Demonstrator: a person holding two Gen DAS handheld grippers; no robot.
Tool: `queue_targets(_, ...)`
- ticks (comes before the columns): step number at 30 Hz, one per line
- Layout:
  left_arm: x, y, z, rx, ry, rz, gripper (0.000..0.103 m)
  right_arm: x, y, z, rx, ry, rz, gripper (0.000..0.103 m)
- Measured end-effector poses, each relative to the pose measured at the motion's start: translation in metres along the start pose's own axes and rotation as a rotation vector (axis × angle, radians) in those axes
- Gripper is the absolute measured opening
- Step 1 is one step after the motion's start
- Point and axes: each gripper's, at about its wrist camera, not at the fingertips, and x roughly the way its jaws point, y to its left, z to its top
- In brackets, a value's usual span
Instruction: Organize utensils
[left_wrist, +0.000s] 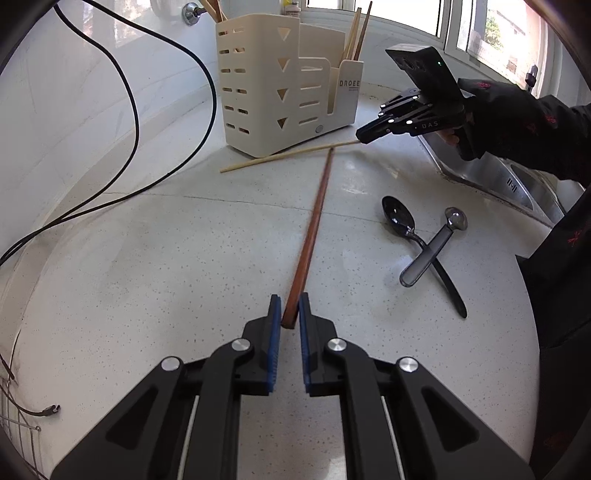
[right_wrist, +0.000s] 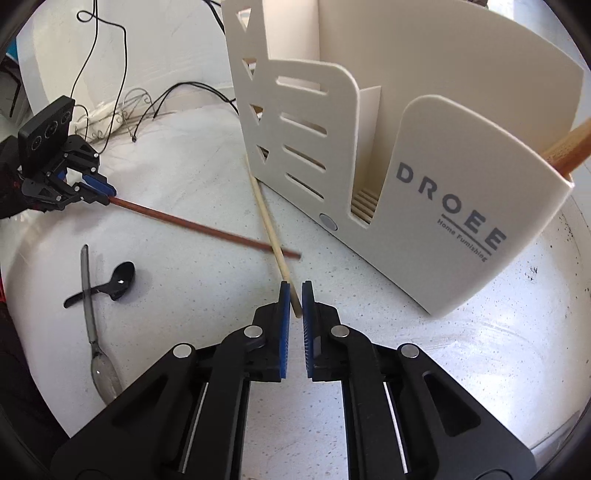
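Left gripper (left_wrist: 290, 310) clamped on red chopstick (left_wrist: 314, 221); right gripper (right_wrist: 294, 299) clamped on pale chopstick (right_wrist: 269, 225); crossed beside holder (right_wrist: 424, 177).

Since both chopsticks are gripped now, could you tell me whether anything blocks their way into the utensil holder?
Nothing visible stands between them and the cream utensil holder. The left gripper holds the brown chopstick; the right gripper holds the pale chopstick. The two cross near their far ends, so lifting one could nudge the other.
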Motion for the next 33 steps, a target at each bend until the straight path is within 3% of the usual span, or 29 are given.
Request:
queue_targets(4,-0.016,-0.004,0.008,-0.007,-0.047,0.007,0.009,-0.021,-0.003,-0.002,0.065,-0.082,0.004,0.0)
queue_targets(13,-0.03,-0.017,0.007,-0.01,-0.066,0.015,0.008,-0.018,0.006,0.0,0.074,-0.071,-0.028,0.003)
queue_targets(14,-0.032,-0.018,0.006,-0.015,-0.071,0.016,0.008,-0.019,0.006,0.0,0.073,-0.072,-0.035,0.024)
queue_targets(15,-0.033,-0.017,0.006,-0.021,-0.078,0.014,0.008,-0.021,0.006,-0.001,0.077,-0.074,-0.048,0.038)
queue_targets(16,-0.036,-0.017,0.005,-0.029,-0.087,0.016,0.008,-0.022,0.005,-0.001,0.08,-0.077,-0.055,0.044)
queue_targets(17,-0.039,-0.017,0.005,-0.038,-0.095,0.018,0.008,-0.022,0.005,-0.001,0.079,-0.075,-0.052,0.04)
queue_targets(30,-0.043,-0.009,0.001,-0.093,-0.11,0.026,0.008,0.011,-0.004,-0.003,0.062,-0.002,-0.109,0.035)
queue_targets(33,-0.042,-0.007,0.0,-0.102,-0.105,0.026,0.008,0.016,-0.007,-0.004,0.048,0.011,-0.101,0.025)
